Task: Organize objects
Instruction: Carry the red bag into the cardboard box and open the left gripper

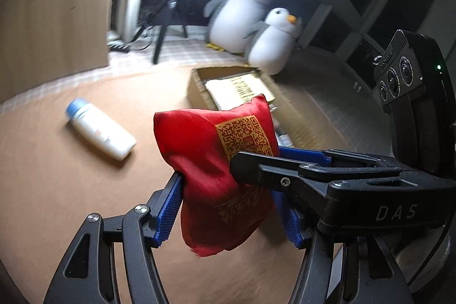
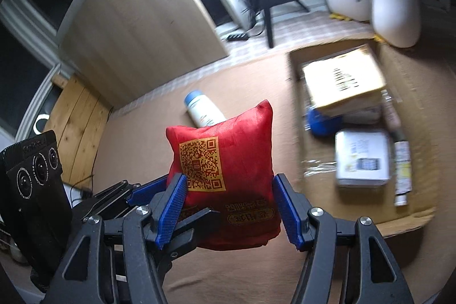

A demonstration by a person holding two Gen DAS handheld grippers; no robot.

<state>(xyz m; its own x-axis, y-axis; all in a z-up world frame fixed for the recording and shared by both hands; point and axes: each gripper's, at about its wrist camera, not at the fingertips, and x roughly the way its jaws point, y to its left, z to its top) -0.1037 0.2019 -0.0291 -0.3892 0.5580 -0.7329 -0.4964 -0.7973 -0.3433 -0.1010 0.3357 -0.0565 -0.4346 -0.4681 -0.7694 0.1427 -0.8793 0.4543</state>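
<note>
Both tongs gripping red pouch, right view reveals box contents

The left gripper has matte black linkage arms joined by round silver pivot screws, and its fingers carry blue ribbed pads. The right gripper is built the same: black angular links, silver screw heads, blue textured fingers. One black body shows pale "DAS" lettering, and each carries a black camera block with three round lenses.
</note>
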